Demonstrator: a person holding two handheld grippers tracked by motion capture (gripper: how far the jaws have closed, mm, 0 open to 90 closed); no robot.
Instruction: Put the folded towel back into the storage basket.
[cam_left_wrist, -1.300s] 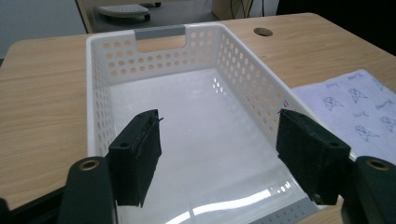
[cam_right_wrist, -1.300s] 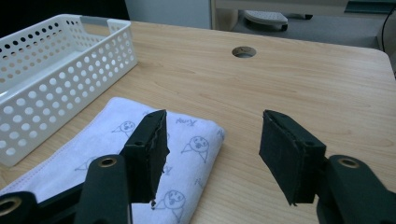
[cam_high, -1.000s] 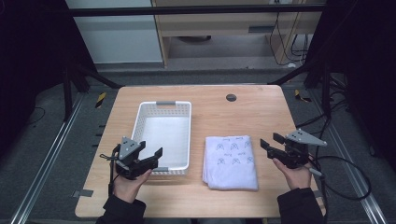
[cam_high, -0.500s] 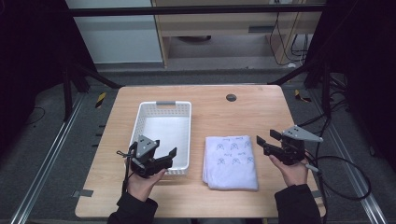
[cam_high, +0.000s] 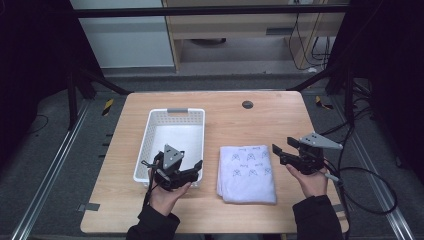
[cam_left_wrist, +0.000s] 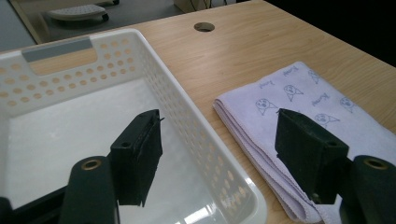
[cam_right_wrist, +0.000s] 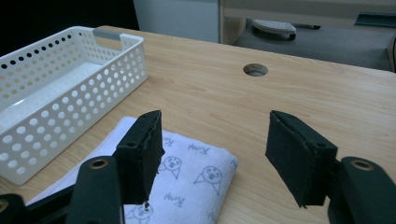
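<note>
Leftmost on the wooden table (cam_high: 125, 210) sits the white perforated basket (cam_high: 172, 122), and the left gripper (cam_high: 192, 169) hovers over its near right corner with jaws spread wide and nothing between them; its own view looks across the basket's rim toward the cloth. Just right of the basket lies the folded pale lilac towel (cam_high: 247, 172) with small printed faces, flat on the table. Further right, the right gripper (cam_high: 276, 152) hangs beside the towel's right edge; its jaws have just been opening and hold nothing.
</note>
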